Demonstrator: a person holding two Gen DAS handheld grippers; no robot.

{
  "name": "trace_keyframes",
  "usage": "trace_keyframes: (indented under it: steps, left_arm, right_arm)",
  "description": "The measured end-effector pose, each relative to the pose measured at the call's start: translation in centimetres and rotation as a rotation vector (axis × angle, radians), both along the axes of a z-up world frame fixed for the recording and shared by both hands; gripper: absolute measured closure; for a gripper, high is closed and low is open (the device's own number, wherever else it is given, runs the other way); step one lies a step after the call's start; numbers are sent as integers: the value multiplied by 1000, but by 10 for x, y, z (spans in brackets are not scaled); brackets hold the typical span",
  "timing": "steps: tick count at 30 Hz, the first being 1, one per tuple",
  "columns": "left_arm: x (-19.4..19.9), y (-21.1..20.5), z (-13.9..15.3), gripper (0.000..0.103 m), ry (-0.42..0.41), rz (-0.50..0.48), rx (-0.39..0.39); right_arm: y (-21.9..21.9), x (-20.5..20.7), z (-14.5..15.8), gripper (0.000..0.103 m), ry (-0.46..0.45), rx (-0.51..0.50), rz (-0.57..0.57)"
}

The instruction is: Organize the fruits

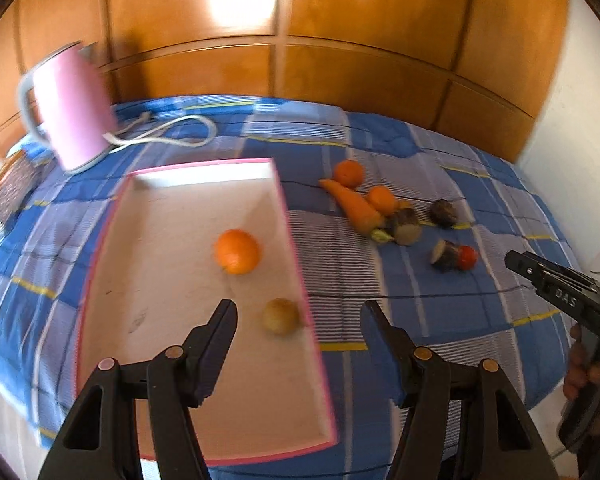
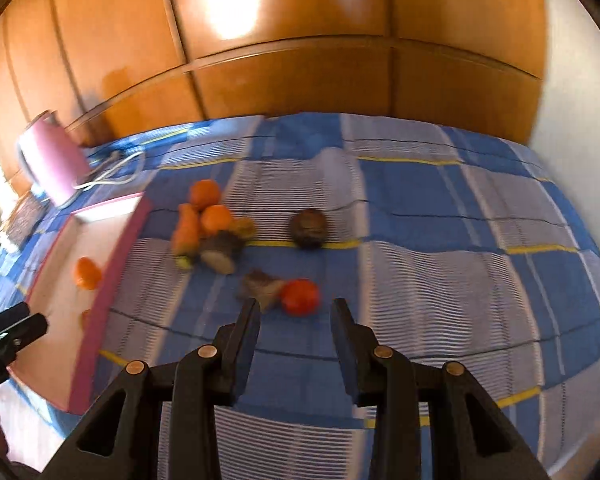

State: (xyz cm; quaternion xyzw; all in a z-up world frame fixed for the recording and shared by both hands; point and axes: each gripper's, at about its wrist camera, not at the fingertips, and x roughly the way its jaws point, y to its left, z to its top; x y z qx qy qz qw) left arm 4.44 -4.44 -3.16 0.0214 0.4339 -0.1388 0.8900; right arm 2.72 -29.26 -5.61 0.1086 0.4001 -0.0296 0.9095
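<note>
A bed with a blue, white and yellow checked quilt (image 2: 440, 216), soft and rippled, carries everything; varnished wooden wardrobe doors (image 2: 300, 20) rise behind it. A shallow rectangular tray (image 1: 172, 208), pink-rimmed with a pale smooth floor, lies on the quilt with its long axis running away from the cameras; a pink kettle (image 1: 74, 108) with a white cord stands beyond its far corner. Inside the tray rest a round, dimpled orange (image 1: 237, 251) and a smaller yellowish fruit (image 1: 281, 316). The unsorted pile lies on the quilt to the tray's right: a tapered carrot (image 1: 352, 204), two oranges, dark rough root pieces and a glossy red tomato (image 2: 300, 297). The right gripper (image 2: 296, 312), jaws apart and empty, points straight at the tomato, just ahead of its tips, and is judged the nearer claw to it. The left gripper (image 1: 298, 316), also released and empty, hovers over the tray's near right rim.
</note>
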Motion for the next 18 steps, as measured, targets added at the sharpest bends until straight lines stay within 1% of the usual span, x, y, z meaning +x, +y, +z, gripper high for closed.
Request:
trace_keyframes:
  steps: [4, 5, 7, 8, 13, 18]
  left_arm:
    - [5, -30, -5, 55, 44, -115, -36]
    - [6, -38, -7, 62, 58, -143, -45]
    - [10, -56, -13, 72, 93, -194, -60]
    - [12, -64, -17, 75, 111, -215, -67]
    - [23, -101, -29, 75, 159, -281, -95]
    - [37, -132, -42, 75, 171, -314, -82]
  right_arm:
    - [-22, -7, -5, 66, 16, 3, -69]
    - [-26, -8, -5, 66, 17, 8, -76]
    - [-31, -11, -6, 66, 15, 11, -87]
    - [-32, -12, -6, 66, 15, 9, -88]
    - [-37, -14, -11, 66, 22, 27, -84]
    - [-42, -13, -17, 66, 27, 52, -83]
